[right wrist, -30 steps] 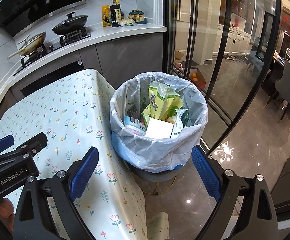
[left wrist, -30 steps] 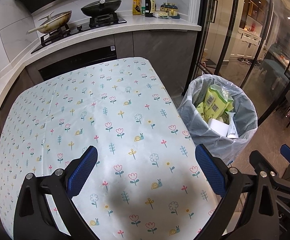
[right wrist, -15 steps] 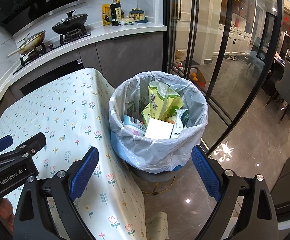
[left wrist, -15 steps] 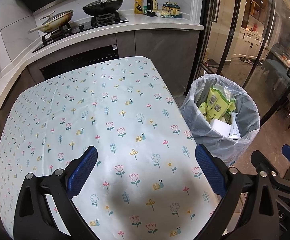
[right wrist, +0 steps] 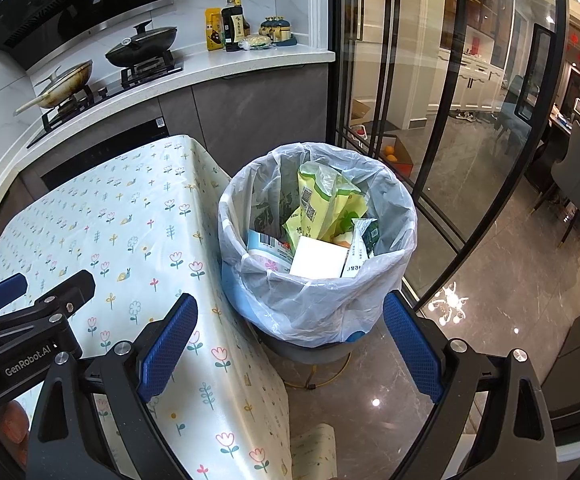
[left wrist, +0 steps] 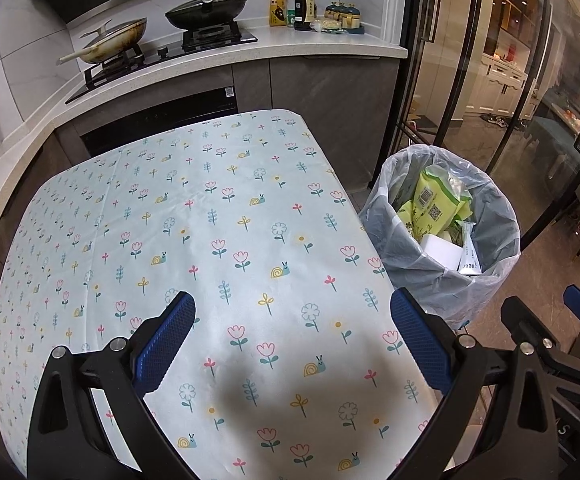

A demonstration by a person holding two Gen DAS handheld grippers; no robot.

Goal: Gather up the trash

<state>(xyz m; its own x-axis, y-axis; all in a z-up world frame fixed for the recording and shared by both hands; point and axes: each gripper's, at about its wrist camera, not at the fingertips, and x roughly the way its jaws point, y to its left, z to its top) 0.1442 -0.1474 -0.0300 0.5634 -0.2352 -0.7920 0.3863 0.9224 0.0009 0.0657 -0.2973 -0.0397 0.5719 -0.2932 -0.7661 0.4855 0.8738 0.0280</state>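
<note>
A round trash bin point(right wrist: 314, 308) lined with a clear plastic bag stands on the floor beside the table's right edge; the same bin point(left wrist: 442, 292) shows at the right of the left wrist view. Inside lie yellow-green snack wrappers point(right wrist: 322, 208), a white box point(right wrist: 318, 258) and other packets. My right gripper point(right wrist: 290, 340) hangs open above the bin's near rim, holding nothing. My left gripper point(left wrist: 292, 340) is open over the floral tablecloth point(left wrist: 209, 220), empty too. The left gripper's body point(right wrist: 29, 328) shows at the left of the right wrist view.
A kitchen counter point(left wrist: 249, 44) with a gas hob, a wok point(left wrist: 113, 38), a lidded pan point(left wrist: 205, 6) and bottles point(left wrist: 304, 4) runs behind the table. Glass sliding doors point(right wrist: 430, 100) stand right of the bin. The glossy floor point(right wrist: 470, 340) lies beyond.
Both grippers have drawn back and risen slightly, so the table and the bin look a little farther. Both stay open and empty.
</note>
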